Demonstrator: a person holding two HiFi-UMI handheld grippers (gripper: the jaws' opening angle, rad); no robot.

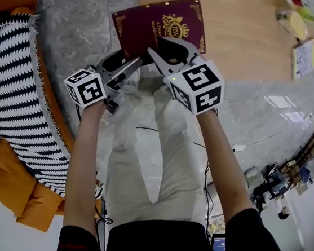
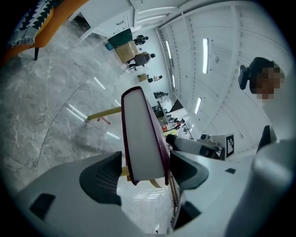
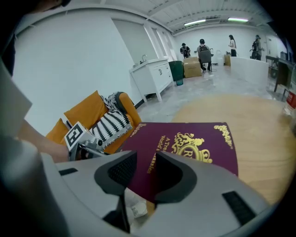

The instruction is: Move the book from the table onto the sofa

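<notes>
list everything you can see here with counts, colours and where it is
book: 1, maroon with gold crest, on the table's near edge, left part overhanging
table: 1, light wood, ahead
small items: a few, yellow and white, table's far right; too small to name
sofa: 1, orange, at left
throw: 1, black-and-white striped, on the sofa
floor: 1, grey marble, all round
cabinet: 1, white, by the far wall
people: several, far end of the room
left tongs: 1, grey, open around the book's corner
right tongs: 1, grey, open over the book's cover
forearms: 2, bare, below the tongs
</notes>
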